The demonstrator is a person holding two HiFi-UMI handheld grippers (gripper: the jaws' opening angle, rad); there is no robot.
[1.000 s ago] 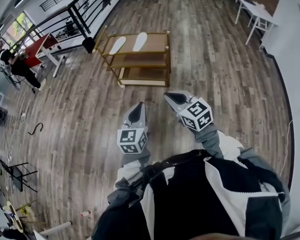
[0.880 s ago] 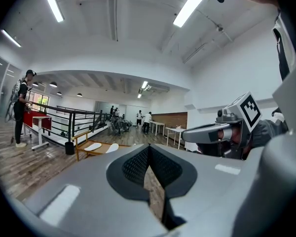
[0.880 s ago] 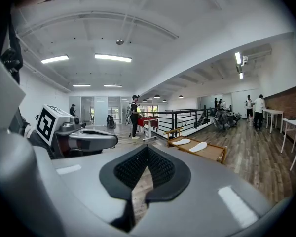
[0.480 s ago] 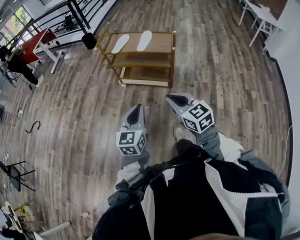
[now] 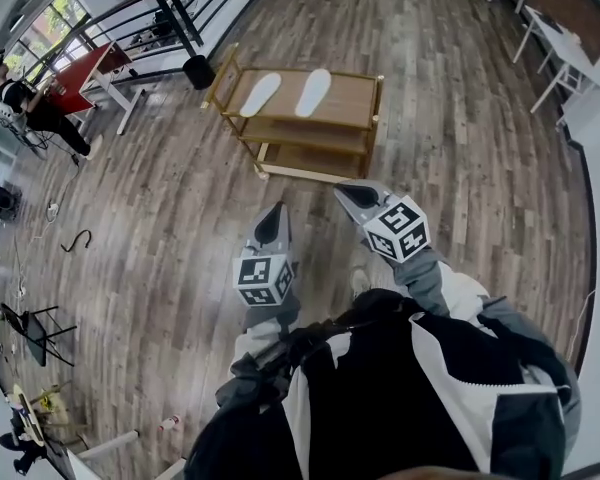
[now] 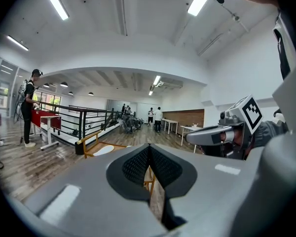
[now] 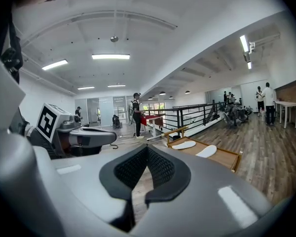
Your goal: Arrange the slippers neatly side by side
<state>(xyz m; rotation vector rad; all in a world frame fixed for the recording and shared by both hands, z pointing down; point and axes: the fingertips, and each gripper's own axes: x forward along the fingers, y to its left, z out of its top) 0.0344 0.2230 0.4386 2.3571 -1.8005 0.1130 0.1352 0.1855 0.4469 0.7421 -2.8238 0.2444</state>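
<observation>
**Q:** Where do the slippers lie?

**A:** Head view, top centre. I see the left slipper (image 5: 261, 94) and the right slipper (image 5: 313, 91), both white, on the top shelf of the wooden rack (image 5: 358, 100). They occupy the left half of that shelf. The left slipper is close to the left edge and the right slipper is near the shelf's middle. They lie roughly parallel and do not touch, with a strip of bare wood between them.

**Q:** And your two grippers?

**A:** Left gripper (image 5: 276, 211): fingers together, nothing between them. Its own view shows the ribbed pads meeting along one line. Right gripper (image 5: 341, 192): fingers likewise pressed together, holding nothing. Both hang side by side over the plank floor (image 5: 160, 218). They point toward the rack and are well apart from it.

**Q:** What surrounds the working area?

**A:** Upper left: a person (image 5: 25, 108) at a red desk (image 5: 80, 73), beside the black railing (image 5: 170, 8).
</observation>
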